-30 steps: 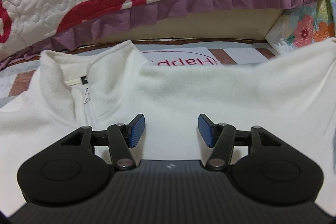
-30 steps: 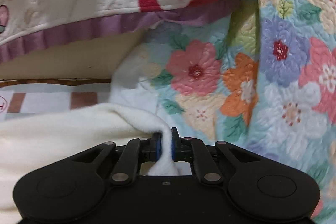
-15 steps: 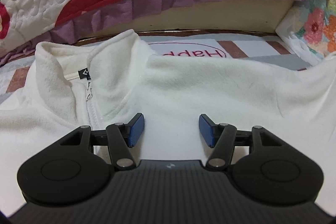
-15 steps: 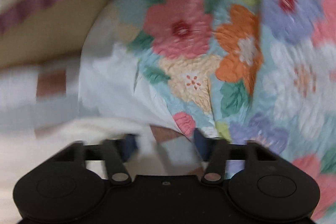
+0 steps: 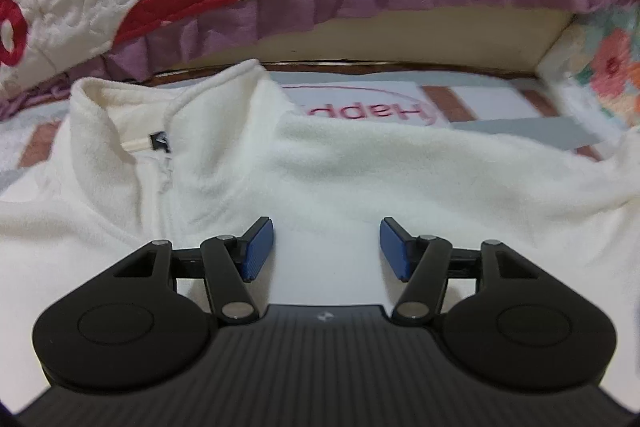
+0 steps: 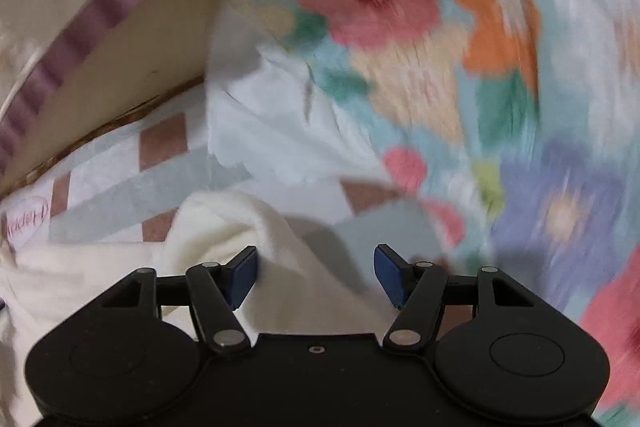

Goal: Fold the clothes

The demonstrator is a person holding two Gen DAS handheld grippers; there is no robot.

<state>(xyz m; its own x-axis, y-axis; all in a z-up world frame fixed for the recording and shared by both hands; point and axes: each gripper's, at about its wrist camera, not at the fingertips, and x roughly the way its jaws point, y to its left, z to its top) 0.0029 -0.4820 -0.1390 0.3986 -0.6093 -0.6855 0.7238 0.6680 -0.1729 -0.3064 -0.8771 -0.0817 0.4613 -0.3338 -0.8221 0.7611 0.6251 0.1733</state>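
Under the left claw [image 5: 327,247], white fleece [image 5: 360,179], collar away.

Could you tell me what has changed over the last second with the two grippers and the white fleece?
The right gripper has let go of the white fleece edge it pinched and now stands open above it, its view swung and blurred. The left gripper stays open over the fleece, edged slightly forward.
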